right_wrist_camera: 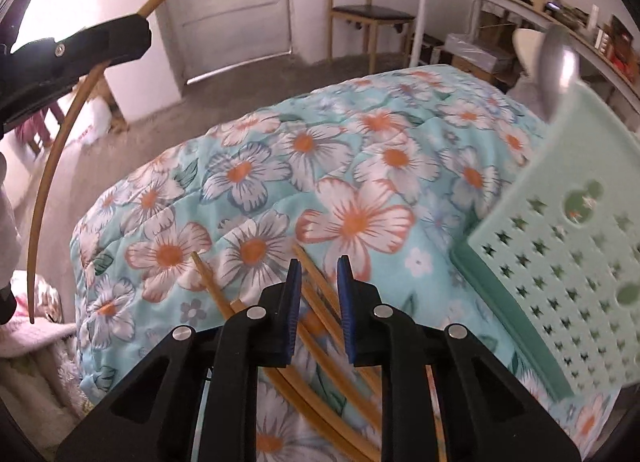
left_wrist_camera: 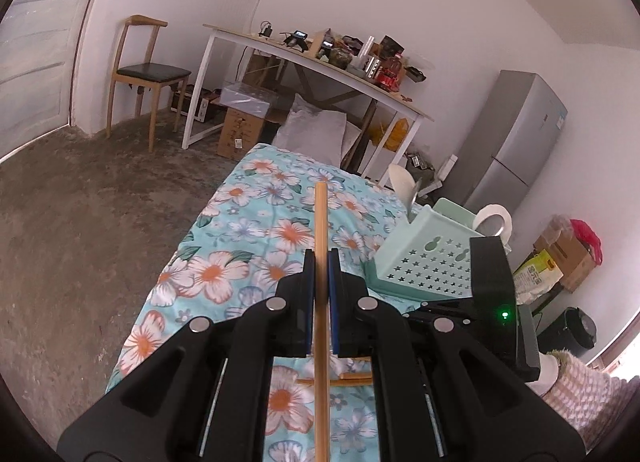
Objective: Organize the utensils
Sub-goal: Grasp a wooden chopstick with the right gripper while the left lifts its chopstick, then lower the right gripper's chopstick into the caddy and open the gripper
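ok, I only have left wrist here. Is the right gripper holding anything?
Observer: No. The right gripper is empty, jaws apart, just above loose chopsticks on the quilt.
Operator: How many loose ones?
Observer: Several, lying fanned out. Some run under the gripper, so I can't give an exact count.
Operator: How does my stick sit, seen from the side?
Observer: The held chopstick passes through the left gripper: a short tip in front, a long tail behind.
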The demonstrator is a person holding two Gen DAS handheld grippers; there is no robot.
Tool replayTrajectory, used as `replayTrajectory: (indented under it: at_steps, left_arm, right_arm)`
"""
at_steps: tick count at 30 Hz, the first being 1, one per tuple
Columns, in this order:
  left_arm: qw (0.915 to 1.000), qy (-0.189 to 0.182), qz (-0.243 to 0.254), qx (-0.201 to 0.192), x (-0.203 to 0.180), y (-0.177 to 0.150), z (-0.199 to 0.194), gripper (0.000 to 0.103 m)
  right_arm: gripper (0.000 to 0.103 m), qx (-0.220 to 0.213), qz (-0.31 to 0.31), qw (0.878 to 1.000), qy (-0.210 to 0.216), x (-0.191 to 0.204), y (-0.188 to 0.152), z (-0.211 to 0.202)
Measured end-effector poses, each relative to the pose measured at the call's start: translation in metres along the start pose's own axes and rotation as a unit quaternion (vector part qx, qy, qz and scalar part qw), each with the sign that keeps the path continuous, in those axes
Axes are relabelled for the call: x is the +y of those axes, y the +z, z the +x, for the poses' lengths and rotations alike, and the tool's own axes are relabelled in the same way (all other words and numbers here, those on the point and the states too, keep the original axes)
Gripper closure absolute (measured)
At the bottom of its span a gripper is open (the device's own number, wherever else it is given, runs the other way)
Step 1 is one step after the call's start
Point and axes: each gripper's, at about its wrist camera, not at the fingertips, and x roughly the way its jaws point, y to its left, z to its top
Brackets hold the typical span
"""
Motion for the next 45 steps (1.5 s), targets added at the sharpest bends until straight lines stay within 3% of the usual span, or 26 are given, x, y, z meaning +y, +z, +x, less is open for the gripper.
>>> replayTrajectory:
  at_steps: [7,13,16,23,28,31,40,45]
  left_arm:
    - [1.0000,-0.002,-0.008,0.002,0.008,-0.001,0.001,0.097]
    - [1.0000,0.000,-0.010,0.001,0.011,-0.003,0.001,0.097]
    - [1.0000,0.000,-0.010,0.001,0.012,-0.003,0.001,0.097]
    - [1.0000,-0.004,-0.004,-0.003,0.006,-0.004,0.000,0.097]
    - [1.0000,-0.009,0.003,-0.003,-0.003,-0.004,0.000,0.097]
    - [0.9999,-0.012,0.005,-0.005,-0.009,-0.005,0.002,0.097]
    - [0.9996,-0.021,0.020,-0.004,-0.023,-0.005,0.002,0.097]
    - [0.9993,-0.024,0.030,-0.003,-0.032,-0.004,0.004,0.097]
  right_arm:
    - [0.093,0.032,-0.019,0.999,-0.003,0.006,0.009,0.024]
    - [0.095,0.020,-0.023,1.000,-0.006,0.005,0.013,0.026]
    - [0.098,0.001,-0.013,1.000,-0.017,0.000,0.016,0.017]
    - [0.098,-0.090,0.033,0.994,-0.061,-0.024,0.013,-0.058]
    - [0.098,-0.165,0.084,0.978,-0.100,-0.044,-0.008,-0.125]
    - [0.098,-0.209,0.129,0.961,-0.123,-0.055,-0.032,-0.163]
    - [0.098,-0.252,0.189,0.935,-0.165,-0.056,-0.087,-0.211]
    - [0.098,-0.302,0.213,0.912,-0.178,-0.058,-0.107,-0.240]
